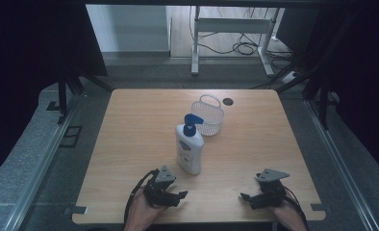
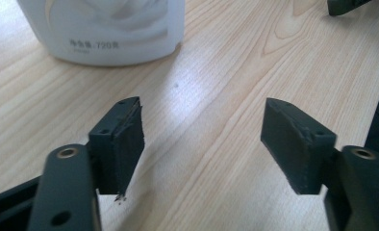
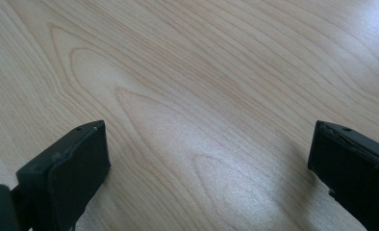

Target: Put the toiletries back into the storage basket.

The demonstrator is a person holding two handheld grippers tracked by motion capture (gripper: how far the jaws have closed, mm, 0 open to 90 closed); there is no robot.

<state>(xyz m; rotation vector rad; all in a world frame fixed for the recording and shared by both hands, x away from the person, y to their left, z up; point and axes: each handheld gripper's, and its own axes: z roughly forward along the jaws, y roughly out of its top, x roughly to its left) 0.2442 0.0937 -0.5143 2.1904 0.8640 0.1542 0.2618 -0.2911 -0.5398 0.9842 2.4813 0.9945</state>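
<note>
In the high view, nearest the camera, the person's two hands rest at the near edge of the pale wooden desk (image 1: 130, 125), each holding a black two-jaw tool. The left tool (image 1: 178, 196) lies just in front of the landmark here, a white plastic pump bottle with a blue dispenser head (image 1: 189, 147), which stands upright near the desk's middle. The right tool (image 1: 246, 198) sits well to the right of that bottle. Just behind the bottle stands a small white perforated plastic basket with a loop handle (image 1: 208, 117).

In the left gripper view, the left tool (image 2: 204, 134) is released, jaws spread wide over bare wood, with the bottle's base (image 2: 106, 31) ahead and to the left.

In the right gripper view, the right tool (image 3: 209, 159) is likewise released, gripping nothing, over bare wood grain.

The bottle is tall and narrow-footed, so I judge that a careless sideways nudge from the left tool could tip it, perhaps against the basket; a smooth plastic wall may also slip between the jaws.
</note>
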